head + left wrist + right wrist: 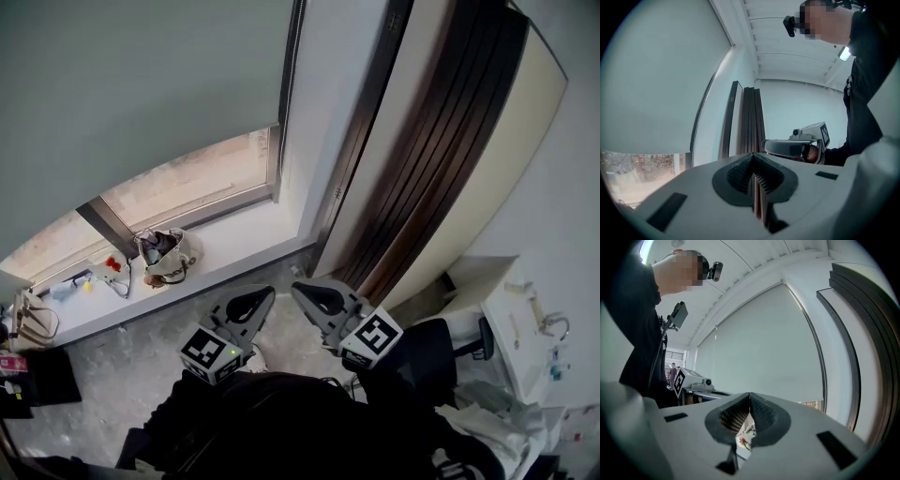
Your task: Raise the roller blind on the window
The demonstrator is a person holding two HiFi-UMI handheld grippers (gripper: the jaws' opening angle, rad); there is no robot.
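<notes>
The grey-green roller blind (141, 84) hangs low over the window and leaves only a bright strip of glass (187, 178) above the sill. It also fills the left of the left gripper view (651, 79) and the middle of the right gripper view (764, 348). I cannot make out a pull cord. My left gripper (266, 293) and right gripper (298, 288) are held side by side in front of the person, well short of the window. Both are shut with nothing between the jaws. Each shows in the other's view: right gripper (787, 147), left gripper (696, 383).
A white sill (234, 248) carries a beige bag (167, 255) and small items. Another bag (33, 319) sits at the far left. Dark brown upright panels (441, 141) stand right of the window. A white unit (525, 328) and a black chair (436, 342) are at the right.
</notes>
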